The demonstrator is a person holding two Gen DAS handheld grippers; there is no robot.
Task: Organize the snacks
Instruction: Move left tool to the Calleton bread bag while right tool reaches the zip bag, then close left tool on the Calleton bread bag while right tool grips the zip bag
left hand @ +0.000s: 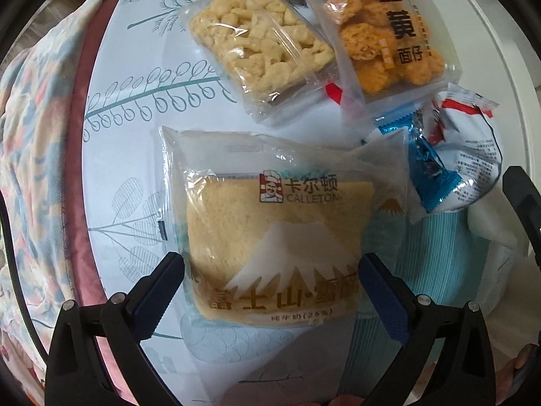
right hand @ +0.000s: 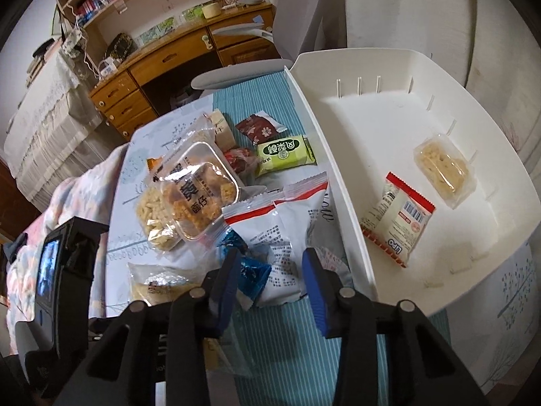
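My left gripper (left hand: 272, 275) is open, its fingers on either side of a Calleton cake pack (left hand: 270, 233) that lies flat on the table; contact cannot be told. Beyond it lie a pale crispy-snack pack (left hand: 260, 47) and an orange snack pack (left hand: 382, 34). My right gripper (right hand: 270, 277) is open and empty above a white printed snack bag (right hand: 287, 237) and a blue candy wrapper (right hand: 252, 275). The white bin (right hand: 338, 176) to its right holds a red-edged snack packet (right hand: 400, 218) and a pale crispy pack (right hand: 443, 167).
A green snack pack (right hand: 285, 154) and a dark red packet (right hand: 258, 125) lie further back on the striped cloth. The left gripper's body (right hand: 64, 264) is at the left. A quilt (left hand: 40, 155) hangs off the table's left edge. A grey chair (right hand: 287, 34) and wooden desk stand behind.
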